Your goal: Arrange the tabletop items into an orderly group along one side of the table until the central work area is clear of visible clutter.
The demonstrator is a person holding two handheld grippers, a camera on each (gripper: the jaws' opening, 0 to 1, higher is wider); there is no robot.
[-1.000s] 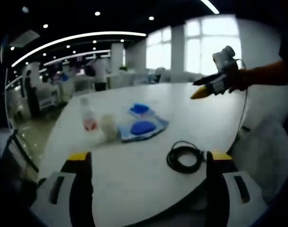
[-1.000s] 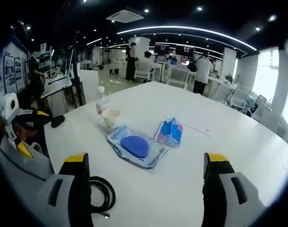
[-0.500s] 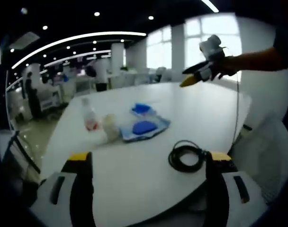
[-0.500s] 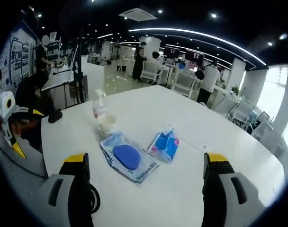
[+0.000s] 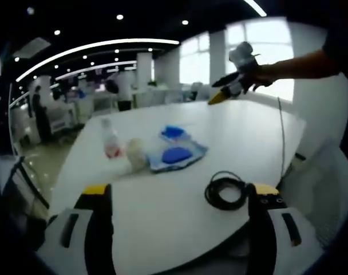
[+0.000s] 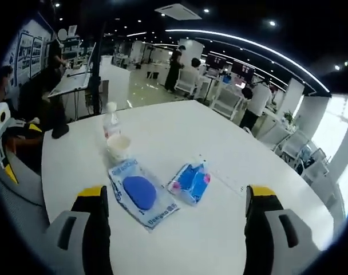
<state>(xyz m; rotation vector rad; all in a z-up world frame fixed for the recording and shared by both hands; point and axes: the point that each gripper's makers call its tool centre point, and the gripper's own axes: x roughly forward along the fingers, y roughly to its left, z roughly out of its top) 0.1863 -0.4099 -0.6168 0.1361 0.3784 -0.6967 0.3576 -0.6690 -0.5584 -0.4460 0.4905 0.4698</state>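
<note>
On the white round table (image 5: 242,137) stand a clear bottle (image 5: 109,141) with a red label and a pale cup (image 5: 135,153) beside it. A flat packet with a blue oval (image 5: 177,156) lies to their right, with a smaller blue packet (image 5: 174,132) behind it. A black cable coil (image 5: 226,192) lies near the table edge, just ahead of my right-hand jaw. My left gripper (image 5: 177,190) is open and holds nothing. My right gripper (image 6: 177,190) hovers open above the bottle (image 6: 110,119), cup (image 6: 118,148), large packet (image 6: 138,192) and small packet (image 6: 190,180).
A hand holds the right gripper (image 5: 222,94) high over the table's far side. The left gripper (image 6: 3,143) sits at the table's left edge. Office desks, chairs and several people (image 6: 252,103) stand beyond the table. A mesh chair (image 5: 323,183) is at the right.
The right gripper has risen and moved farther over the table; the cable coil has slid out of the bottom of its view. The left gripper view has barely shifted.
</note>
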